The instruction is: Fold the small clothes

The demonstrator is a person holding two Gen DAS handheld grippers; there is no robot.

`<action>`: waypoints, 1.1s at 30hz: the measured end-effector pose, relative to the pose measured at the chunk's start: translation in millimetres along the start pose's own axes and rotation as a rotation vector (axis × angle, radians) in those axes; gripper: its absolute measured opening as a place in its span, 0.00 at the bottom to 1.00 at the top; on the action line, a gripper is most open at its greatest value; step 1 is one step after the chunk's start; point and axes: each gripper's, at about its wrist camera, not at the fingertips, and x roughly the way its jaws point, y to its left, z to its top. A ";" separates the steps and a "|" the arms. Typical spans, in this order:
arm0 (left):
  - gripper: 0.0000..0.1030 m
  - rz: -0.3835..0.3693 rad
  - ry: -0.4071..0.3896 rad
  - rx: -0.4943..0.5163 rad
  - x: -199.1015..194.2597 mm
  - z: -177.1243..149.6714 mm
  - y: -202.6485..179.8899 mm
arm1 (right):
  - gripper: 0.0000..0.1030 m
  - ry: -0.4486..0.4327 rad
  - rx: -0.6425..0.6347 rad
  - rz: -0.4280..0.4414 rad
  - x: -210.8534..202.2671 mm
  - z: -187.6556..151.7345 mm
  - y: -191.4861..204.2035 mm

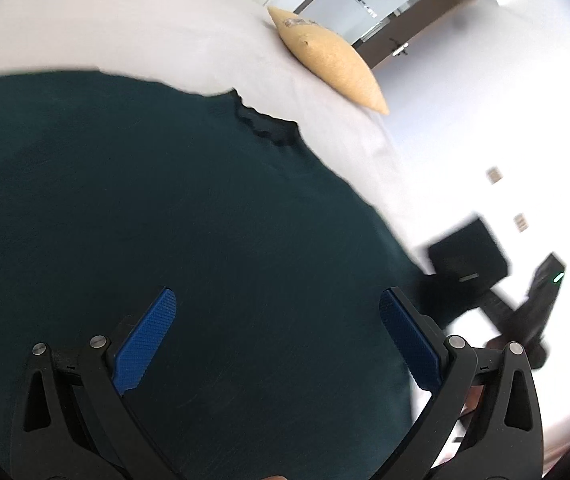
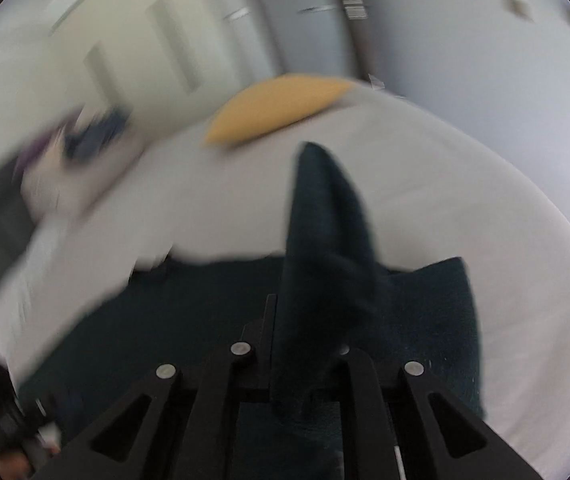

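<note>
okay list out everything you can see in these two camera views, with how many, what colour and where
Garment: one, dark teal, spread on the bed, one part lifted.
Bed sheet: one, white, under the garment.
Cushion: one, tan-yellow, at the bed's far edge.
Door: one, pale with a dark frame, beyond the cushion.
Black box: one, beside the bed.
Left tongs: one, black with blue pads, open above the garment.
Right tongs: one, black, shut on a garment fold.

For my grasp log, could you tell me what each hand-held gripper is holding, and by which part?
The right hand-held gripper is shut on a bunched fold of the dark green garment. The left hand-held gripper is open above the garment, holding nothing.
</note>
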 end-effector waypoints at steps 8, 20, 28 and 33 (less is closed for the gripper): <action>1.00 -0.158 0.152 -0.187 53.4 21.4 20.5 | 0.11 0.123 -0.214 -0.022 64.5 -39.5 94.5; 1.00 -0.197 0.324 -0.163 133.3 42.2 -18.3 | 0.34 0.147 -0.187 0.043 63.1 -76.1 105.8; 0.29 -0.173 0.369 -0.167 148.6 23.7 -25.9 | 0.48 0.176 -0.092 0.115 48.3 -78.9 85.5; 0.07 -0.152 0.349 -0.116 143.1 20.8 -31.0 | 0.77 0.137 0.190 0.241 3.6 -95.0 27.3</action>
